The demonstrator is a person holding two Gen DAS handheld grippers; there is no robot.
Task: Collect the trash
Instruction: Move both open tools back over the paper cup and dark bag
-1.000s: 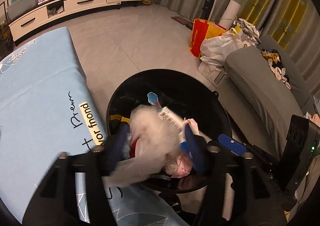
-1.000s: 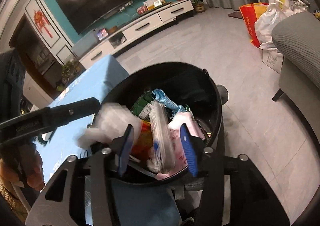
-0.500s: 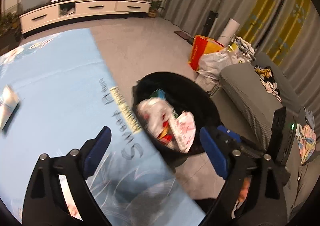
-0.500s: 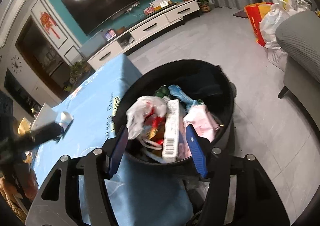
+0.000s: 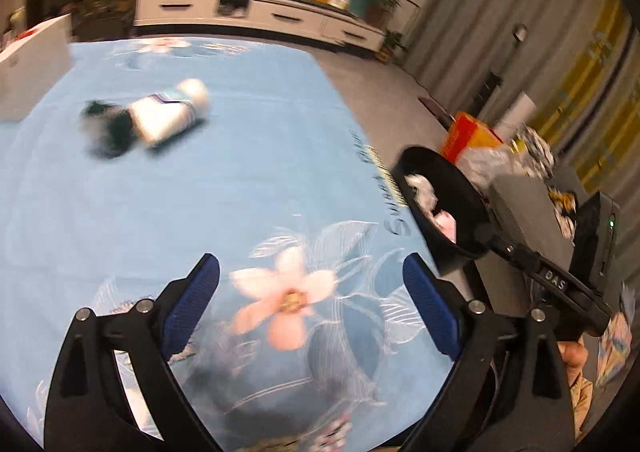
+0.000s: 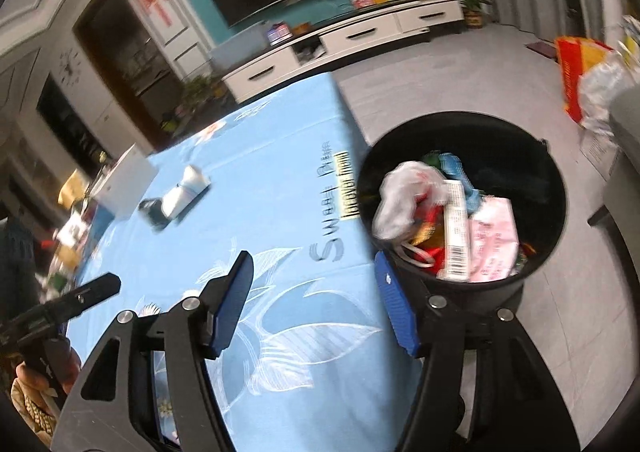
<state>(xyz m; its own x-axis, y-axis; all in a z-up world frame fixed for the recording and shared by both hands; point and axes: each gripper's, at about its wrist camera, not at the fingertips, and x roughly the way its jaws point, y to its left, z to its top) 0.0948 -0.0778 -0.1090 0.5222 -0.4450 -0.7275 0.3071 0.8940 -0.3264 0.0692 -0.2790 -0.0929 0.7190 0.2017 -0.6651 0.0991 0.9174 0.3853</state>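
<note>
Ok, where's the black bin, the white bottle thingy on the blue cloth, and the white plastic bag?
black bin (image 6: 556, 212): right wrist view, on its dark inner wall.
white bottle (image 5: 168, 118): left wrist view, on the middle of its blurred body.
white plastic bag (image 6: 400, 196): right wrist view, on the crumpled middle, in the bin.

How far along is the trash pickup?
Done: the black bin beside the table already holds a plastic bag and wrappers. In hand: nothing; the left hand-held gripper and right hand-held gripper have just been opening, jaws empty. Left: a white roll and a dark item beside it on the blue tablecloth.
</note>
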